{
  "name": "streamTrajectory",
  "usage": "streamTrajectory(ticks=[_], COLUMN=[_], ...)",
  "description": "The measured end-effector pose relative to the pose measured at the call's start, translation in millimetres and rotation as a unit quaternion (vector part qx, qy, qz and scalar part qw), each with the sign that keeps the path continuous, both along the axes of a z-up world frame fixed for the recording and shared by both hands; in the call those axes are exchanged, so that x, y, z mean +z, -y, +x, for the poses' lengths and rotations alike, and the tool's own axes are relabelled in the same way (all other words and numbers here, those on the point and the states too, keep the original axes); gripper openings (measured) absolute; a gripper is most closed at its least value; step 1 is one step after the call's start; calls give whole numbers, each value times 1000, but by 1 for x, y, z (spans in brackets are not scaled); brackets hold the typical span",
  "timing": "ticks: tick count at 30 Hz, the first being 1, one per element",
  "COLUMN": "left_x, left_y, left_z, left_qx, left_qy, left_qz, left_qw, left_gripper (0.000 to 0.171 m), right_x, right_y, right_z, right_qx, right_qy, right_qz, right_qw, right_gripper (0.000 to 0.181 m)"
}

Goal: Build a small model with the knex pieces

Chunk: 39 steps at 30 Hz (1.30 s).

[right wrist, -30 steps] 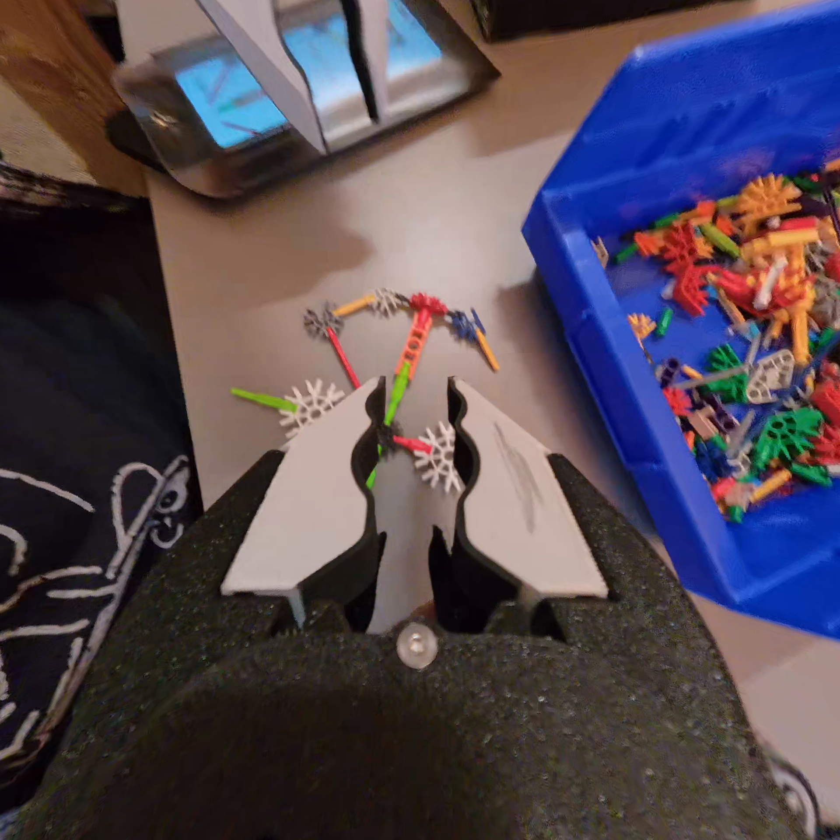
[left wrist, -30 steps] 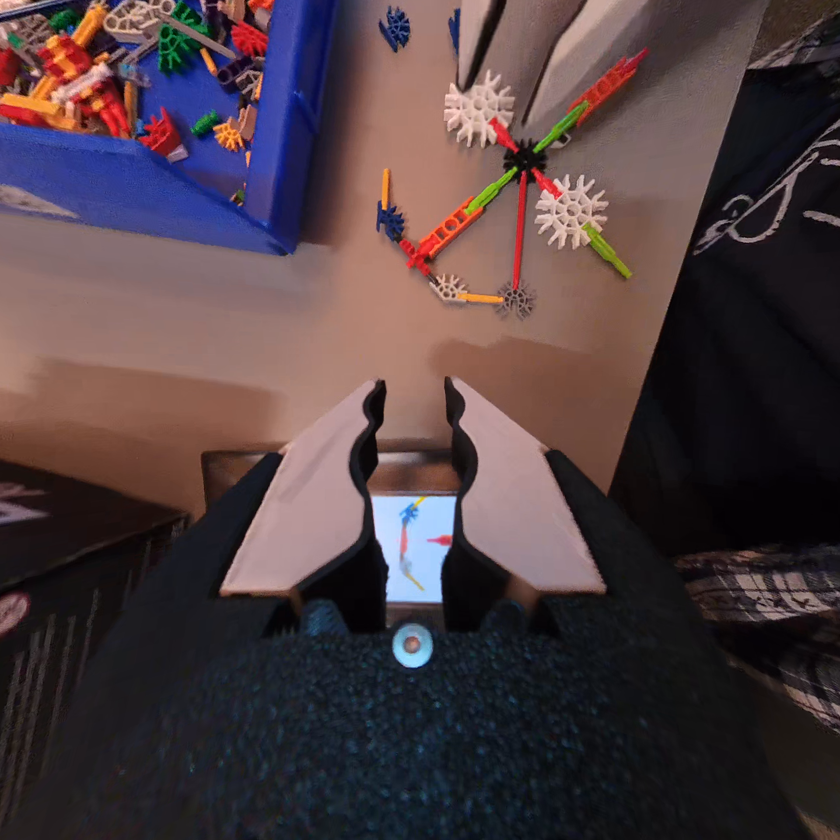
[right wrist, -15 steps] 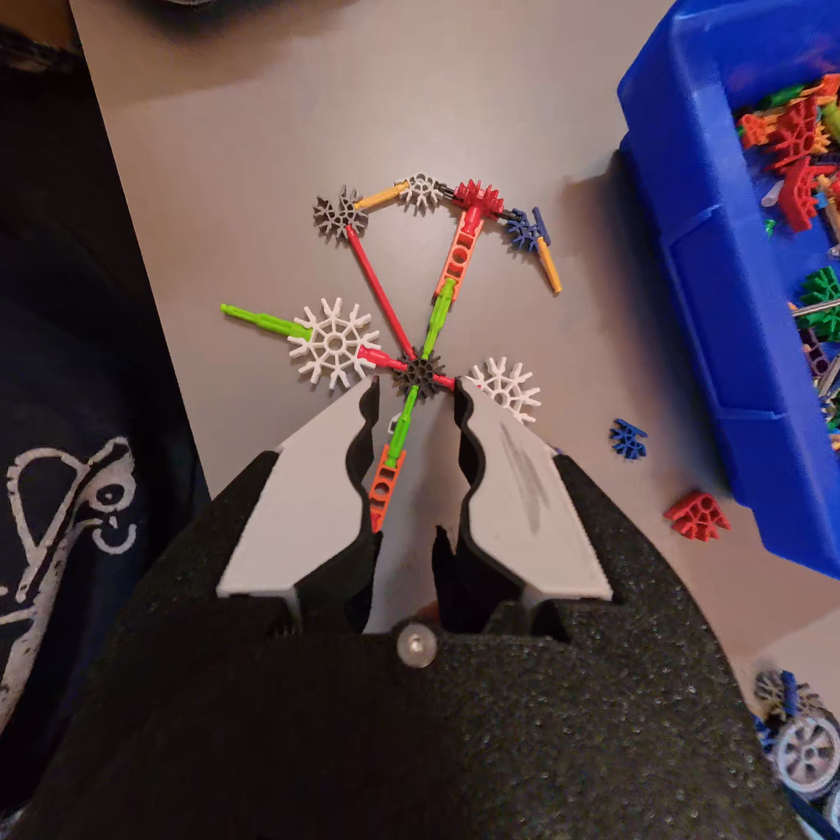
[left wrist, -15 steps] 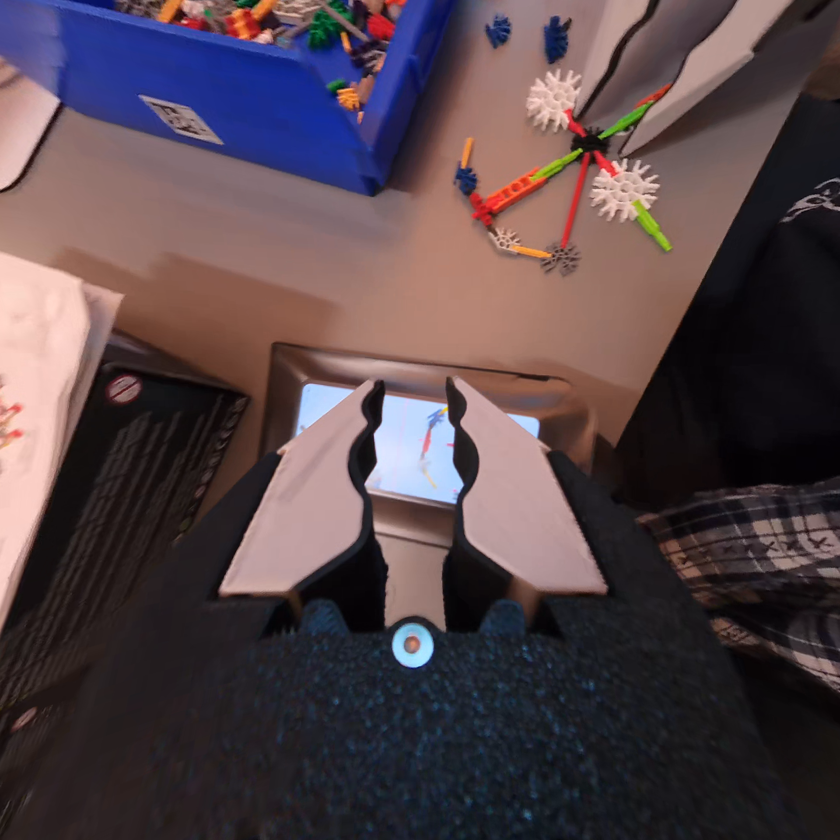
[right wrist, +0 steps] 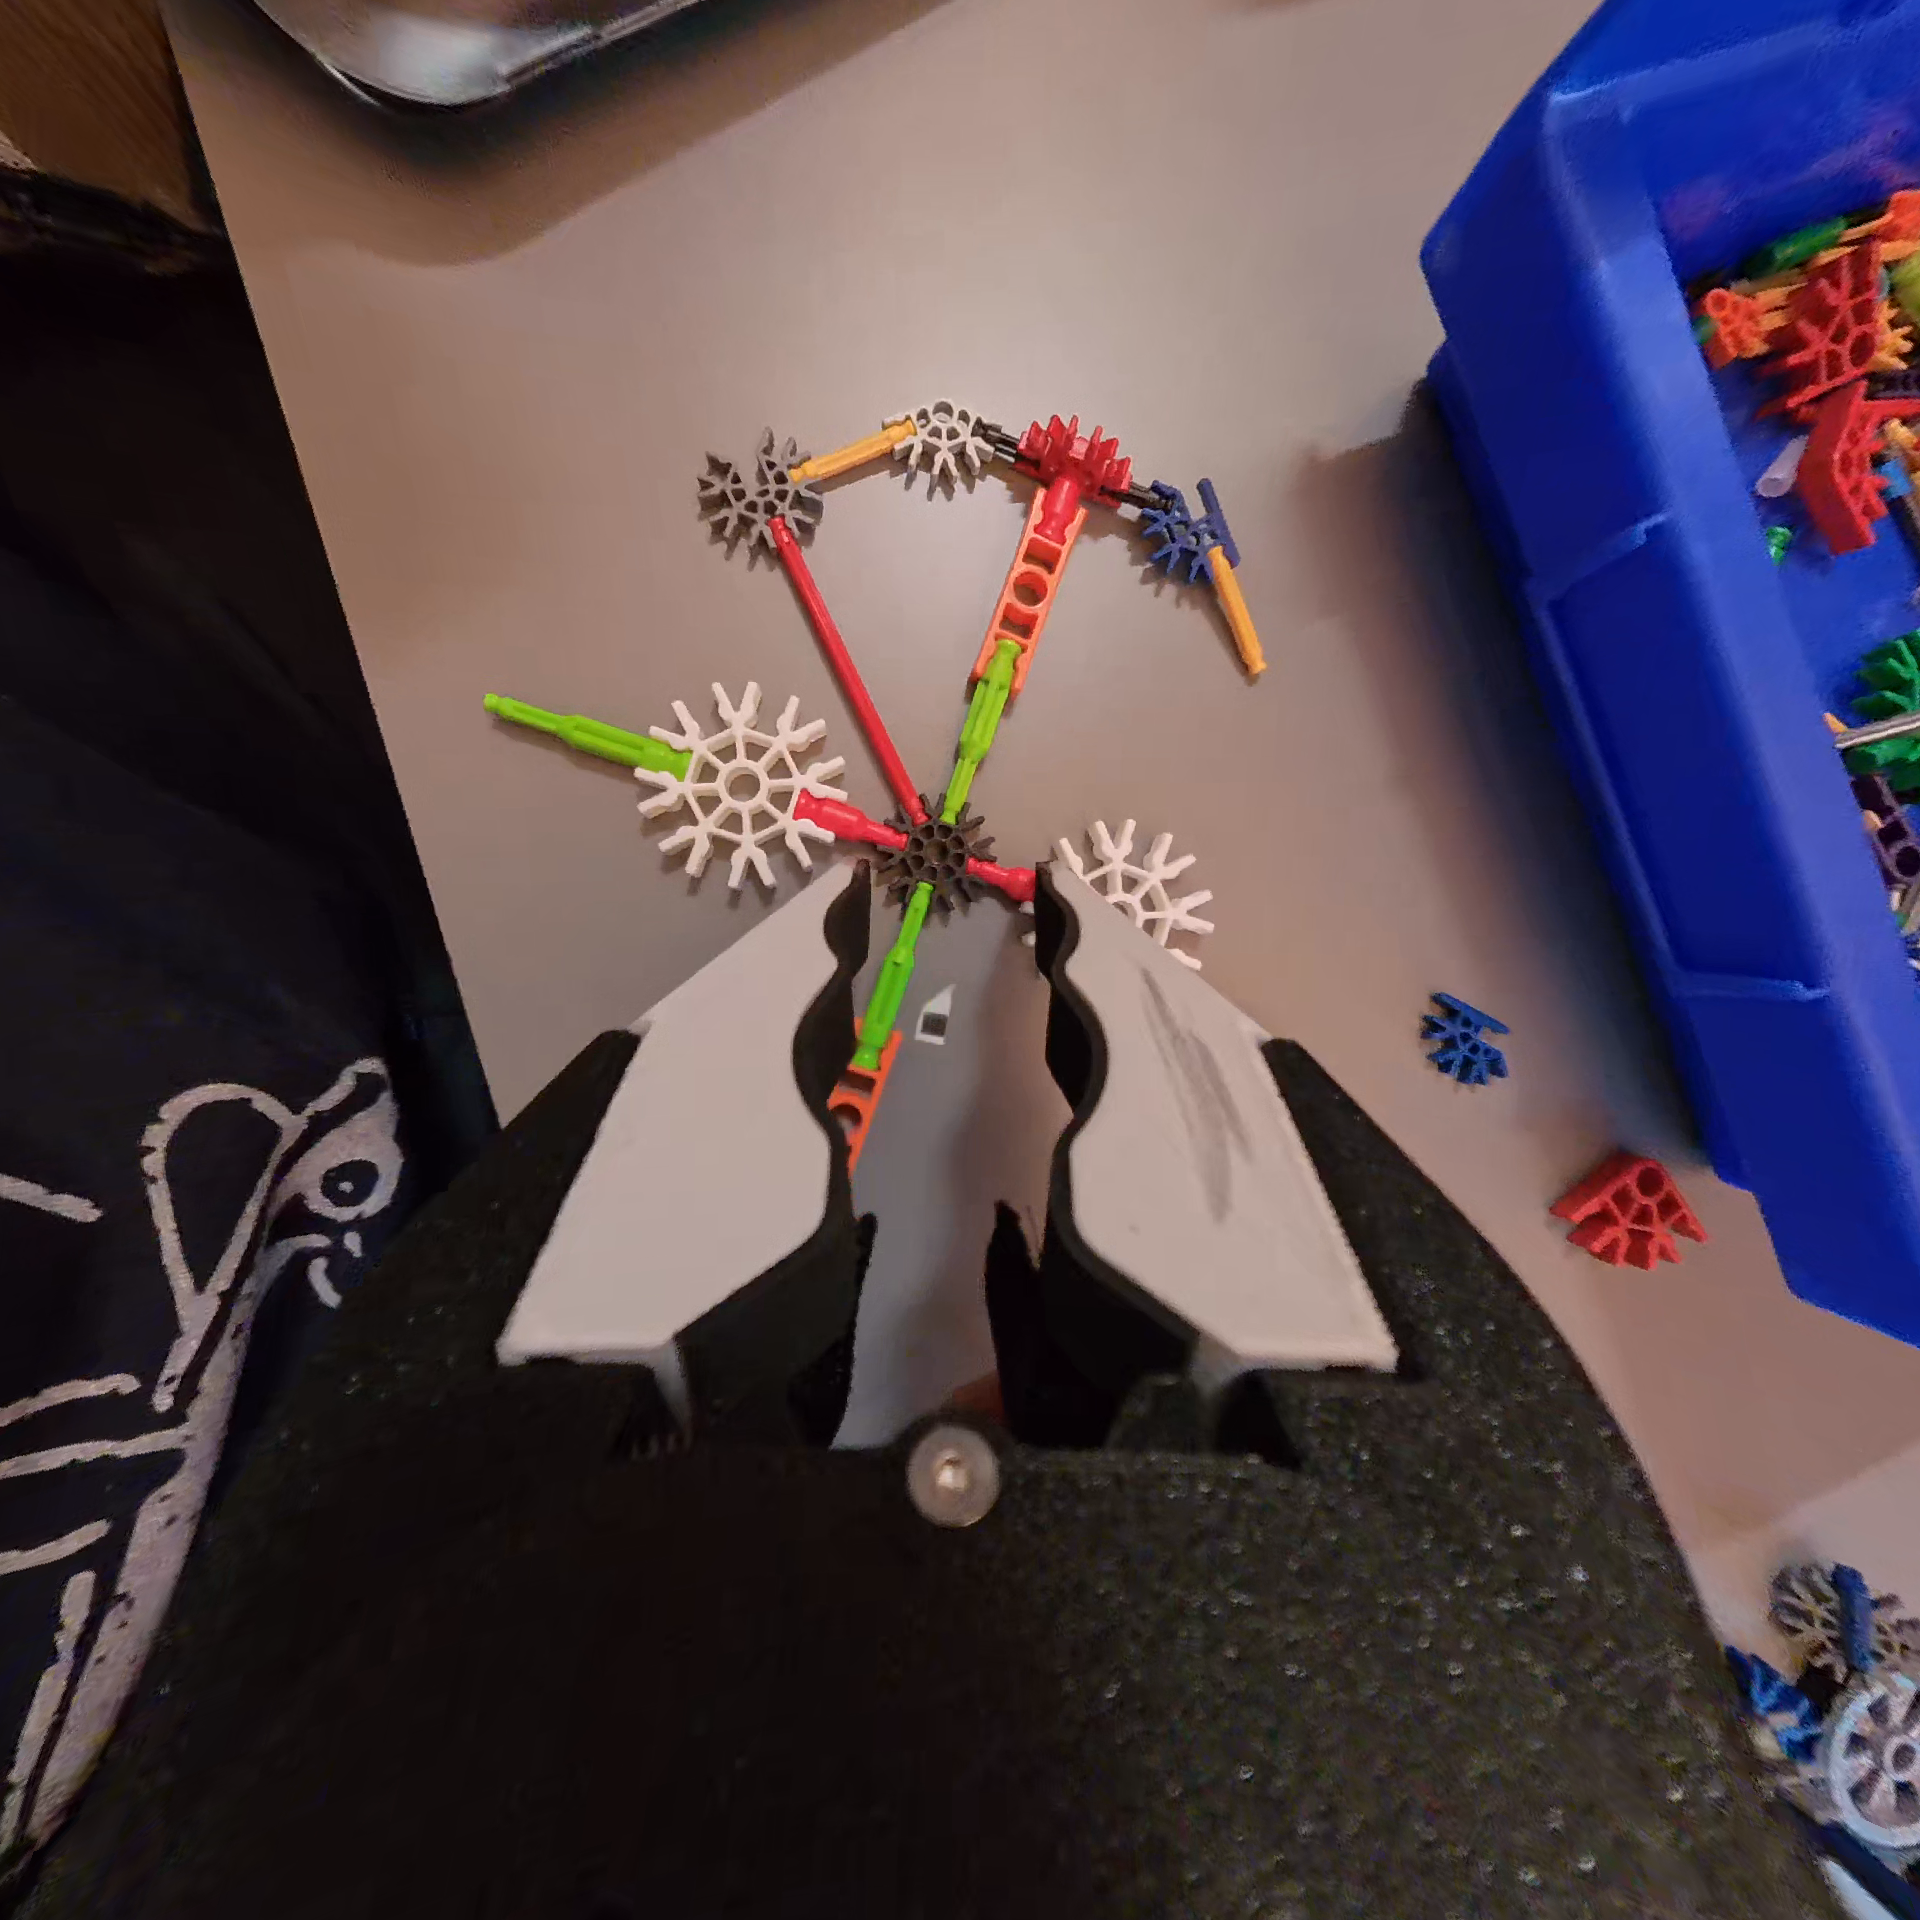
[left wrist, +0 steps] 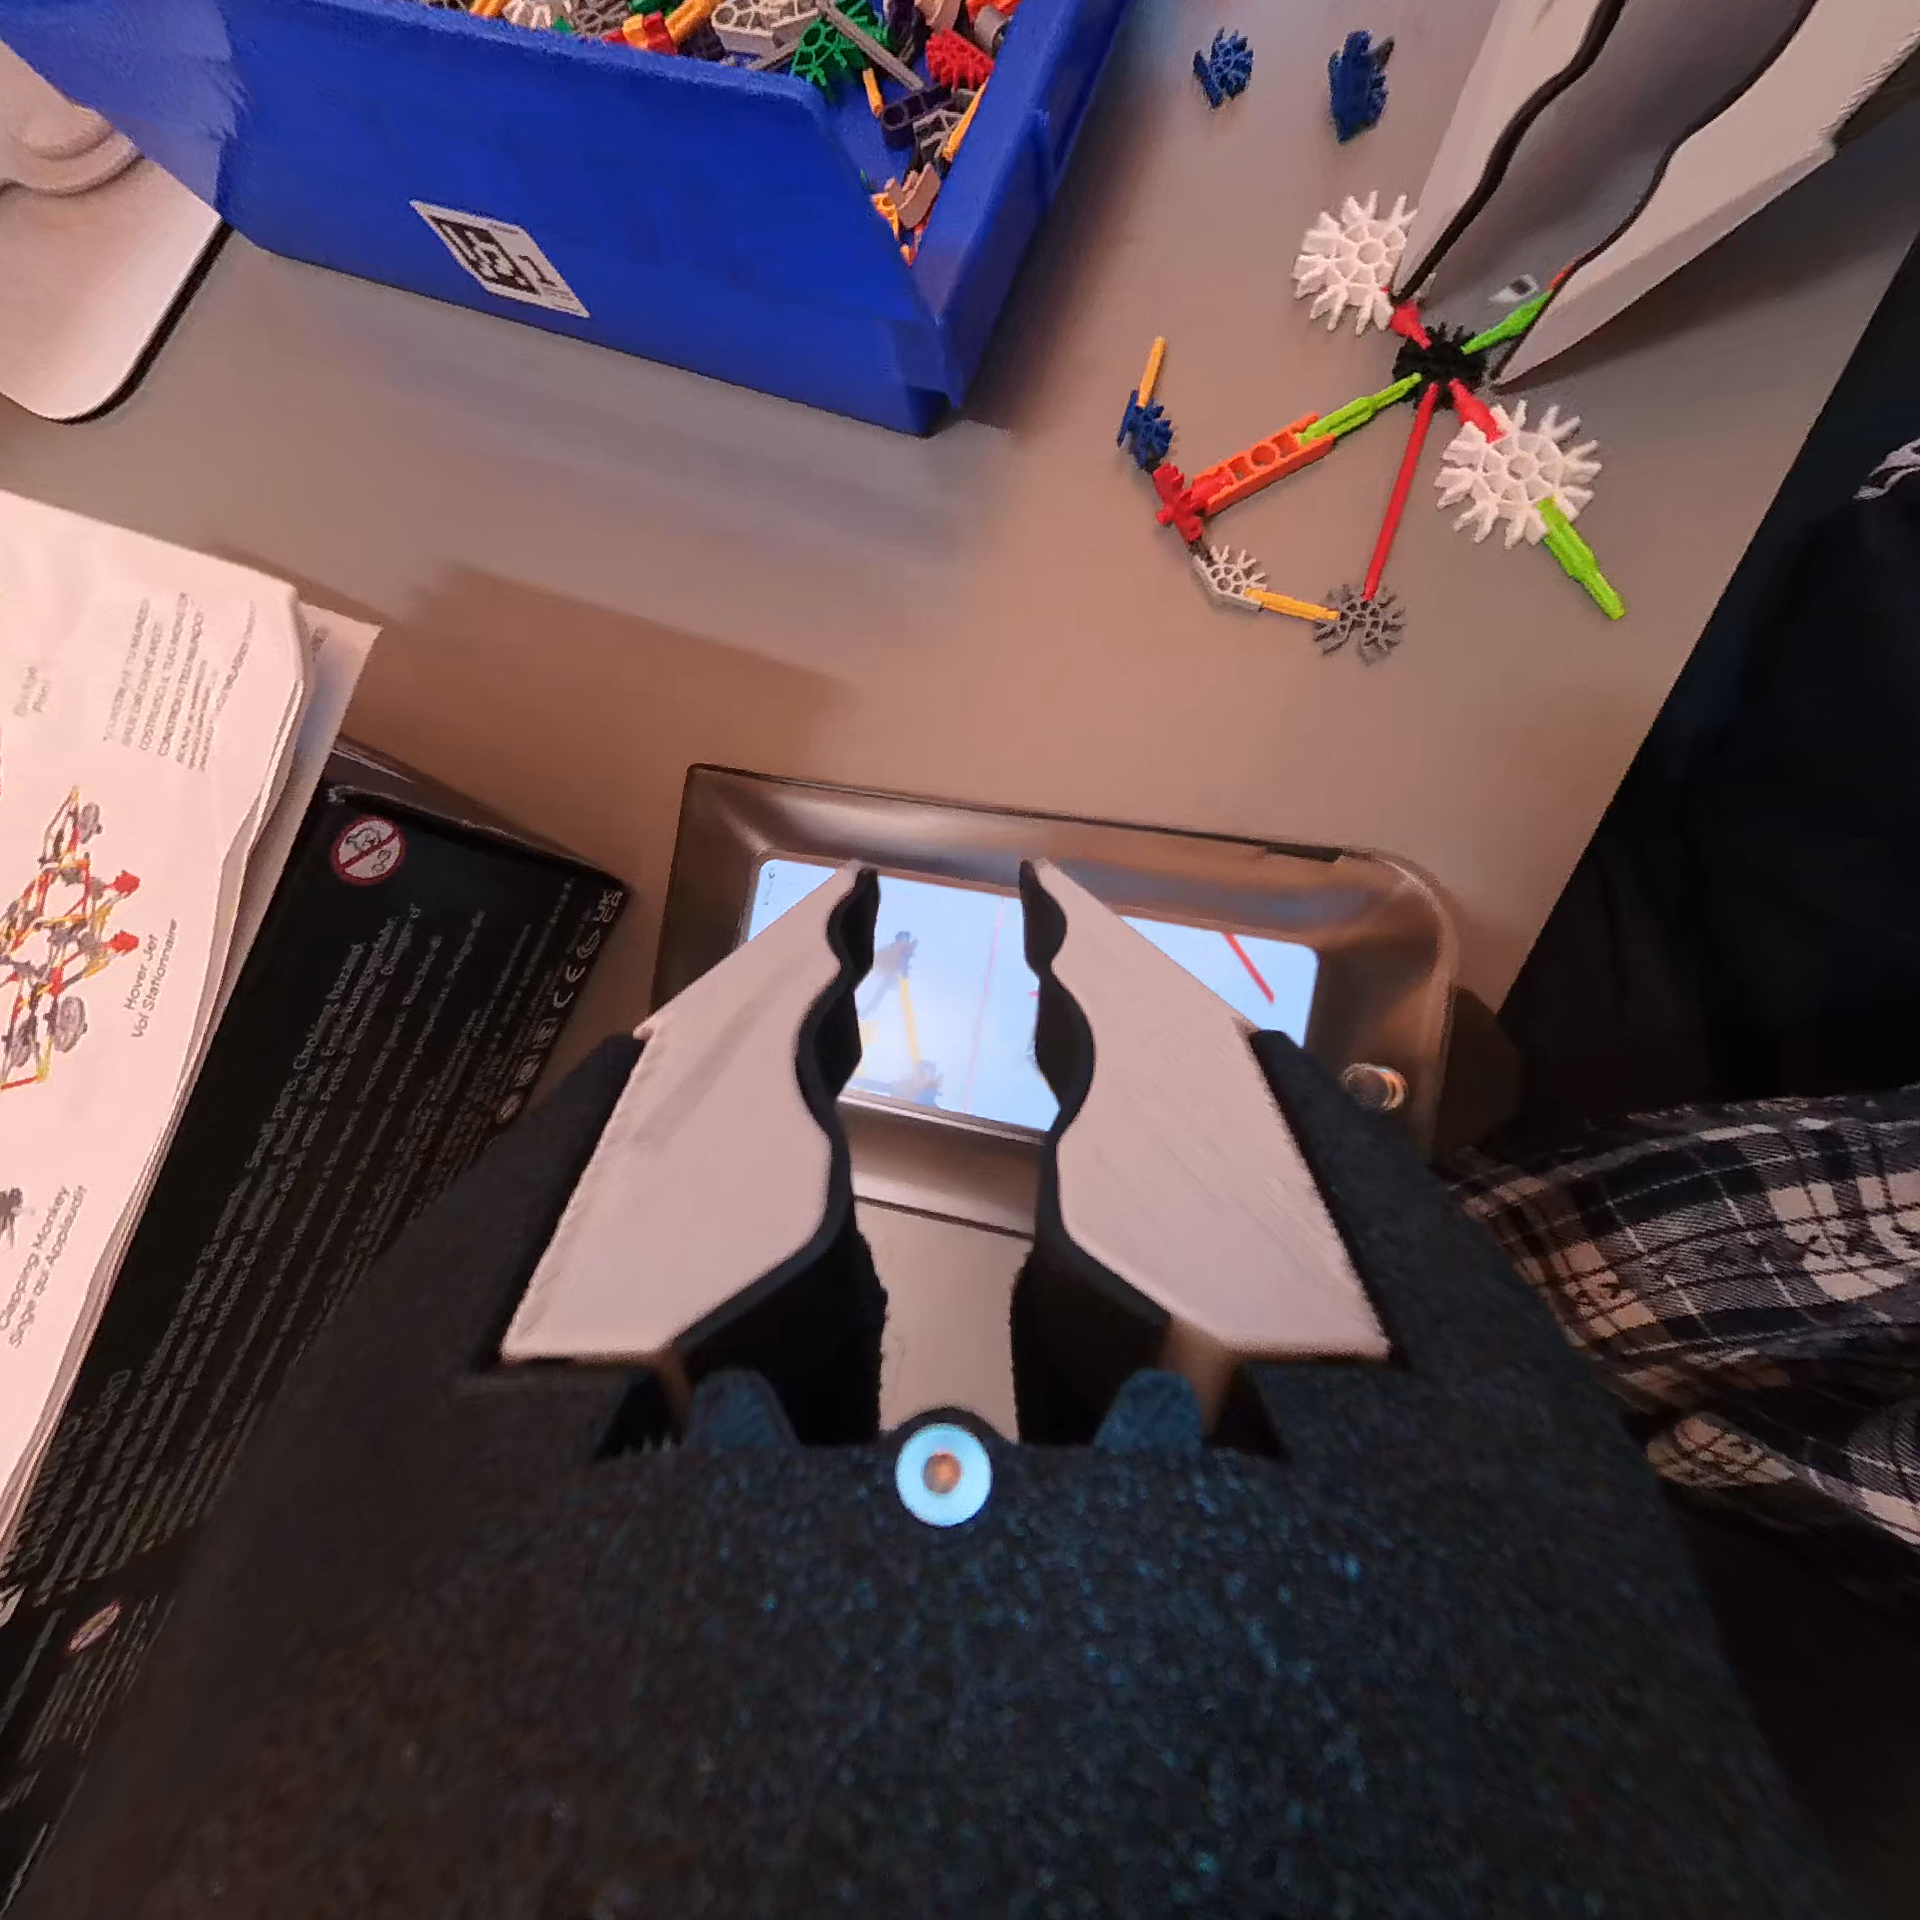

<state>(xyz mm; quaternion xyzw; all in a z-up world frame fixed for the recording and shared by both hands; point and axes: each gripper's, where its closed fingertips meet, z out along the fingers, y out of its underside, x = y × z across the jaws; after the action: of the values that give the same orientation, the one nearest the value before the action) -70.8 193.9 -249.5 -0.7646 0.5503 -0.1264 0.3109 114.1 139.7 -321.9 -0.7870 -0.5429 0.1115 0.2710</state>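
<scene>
Two grippers are seen with jaws apart and nothing clamped. Since a second ago the left gripper [left wrist: 940,904] has been drawn back from the rod-and-connector model [right wrist: 935,727] and is now held over a phone [left wrist: 1382,935] with a lit screen. The right gripper [right wrist: 945,894] has been brought closer, so that its tips flank the model's black hub [right wrist: 932,852]. Right of the model a blue bin [right wrist: 1662,727] is filled with mixed coloured pieces. Near the bin, a blue connector [right wrist: 1465,1039] and a red connector [right wrist: 1626,1210] lie loose on the table [right wrist: 935,260]. A black box [left wrist: 395,1018] and a booklet [left wrist: 125,883] are seen beside the phone.
</scene>
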Motion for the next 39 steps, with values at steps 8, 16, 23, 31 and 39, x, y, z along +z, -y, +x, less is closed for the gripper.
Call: streamTrajectory(ticks=[8, 16, 23, 31, 39], left_x=[-4, -5, 19, -7, -21], left_y=[-5, -1, 10, 50, 63], left_z=[-6, -6, 7, 42, 55], left_qx=[-1, -17, -51, -137, -157], left_qy=[15, 37, 131, 140, 137], left_qz=[-5, -2, 27, 41, 20], left_qw=[1000, 999, 990, 980, 978], left_gripper=[27, 29, 37, 83, 105], right_x=[9, 17, 19, 19, 19], right_y=[-4, -9, -13, -13, -13], right_z=[-6, -18, -21, -23, -24], right_qx=[7, 18, 19, 19, 19], right_qy=[-14, -43, -64, -82, -88], right_qz=[13, 27, 26, 20, 17], right_qw=[1000, 999, 997, 996, 996], right_gripper=[34, 35, 34, 34, 34])
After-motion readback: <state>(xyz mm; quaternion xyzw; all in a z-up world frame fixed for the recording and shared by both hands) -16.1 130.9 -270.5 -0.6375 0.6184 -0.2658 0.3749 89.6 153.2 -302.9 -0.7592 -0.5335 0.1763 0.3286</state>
